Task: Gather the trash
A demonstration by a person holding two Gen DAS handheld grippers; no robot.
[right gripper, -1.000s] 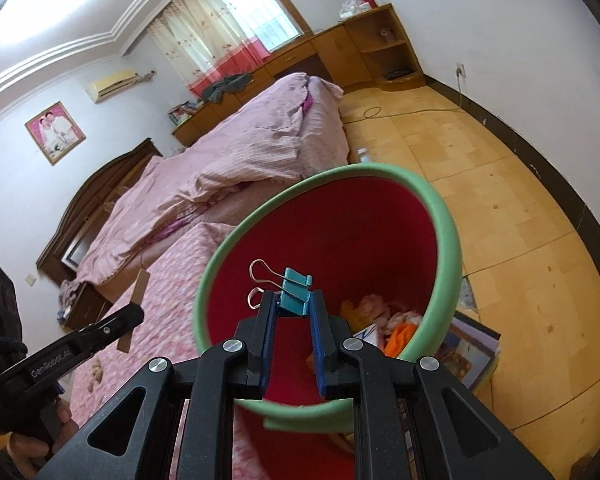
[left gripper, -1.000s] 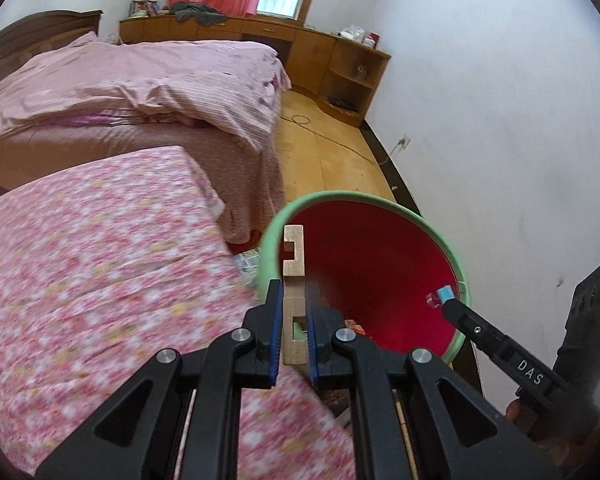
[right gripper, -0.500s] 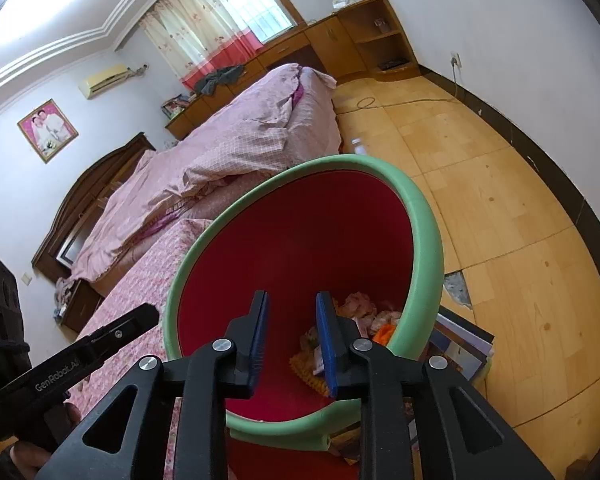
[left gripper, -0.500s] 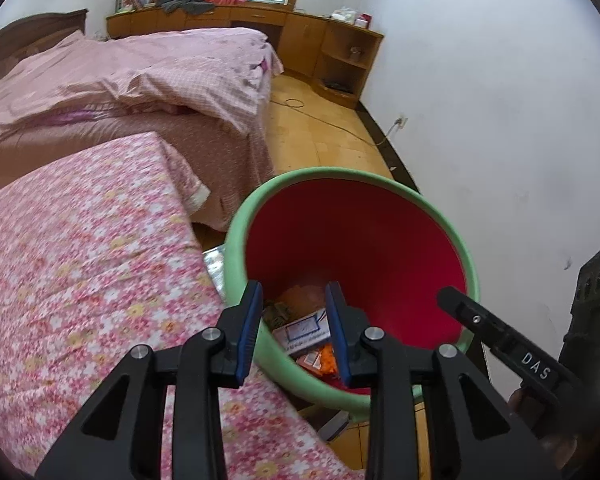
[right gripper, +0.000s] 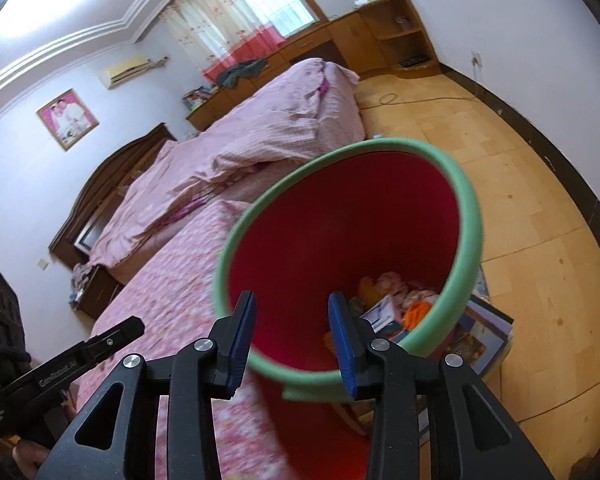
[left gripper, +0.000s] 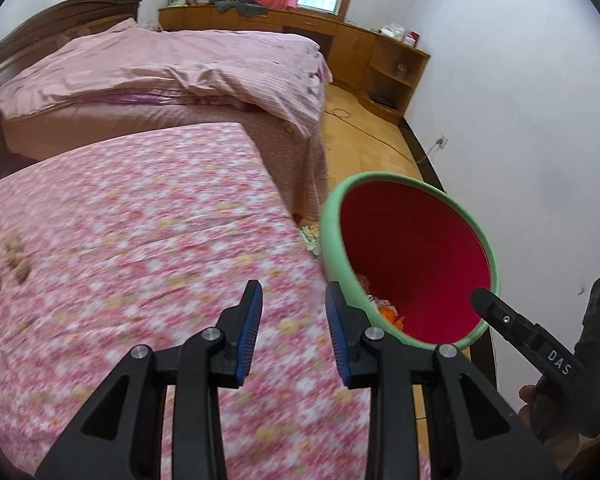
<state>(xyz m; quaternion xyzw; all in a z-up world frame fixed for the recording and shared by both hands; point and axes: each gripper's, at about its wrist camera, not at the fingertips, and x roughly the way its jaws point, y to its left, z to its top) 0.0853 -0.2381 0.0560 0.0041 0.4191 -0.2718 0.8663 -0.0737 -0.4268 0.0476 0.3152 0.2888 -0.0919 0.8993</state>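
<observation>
A red bin with a green rim (left gripper: 420, 240) stands beside a surface under a pink floral cloth (left gripper: 140, 240). Paper and orange scraps (right gripper: 396, 300) lie at the bottom of the bin (right gripper: 470, 216). My left gripper (left gripper: 294, 300) is open and empty over the cloth's edge, left of the bin. My right gripper (right gripper: 292, 312) hangs over the bin's near rim; its jaws are opening and nothing is between them. Small brown crumbs (left gripper: 14, 258) sit on the cloth at the far left. Each gripper shows in the other's view: the right gripper (left gripper: 500, 316) and the left gripper (right gripper: 80, 356).
A bed with a pink quilt (left gripper: 180, 68) stands behind the cloth. Wooden cabinets (left gripper: 380, 56) line the far wall. A cable (right gripper: 412, 98) lies on the wooden floor. Books (right gripper: 488, 332) lie under the bin's right side. A white wall (left gripper: 520, 140) is close on the right.
The left gripper let go of a wooden piece and the right let go of a blue binder clip; both are gone from the jaws. The left gripper swung left, off the bin and over the cloth.
</observation>
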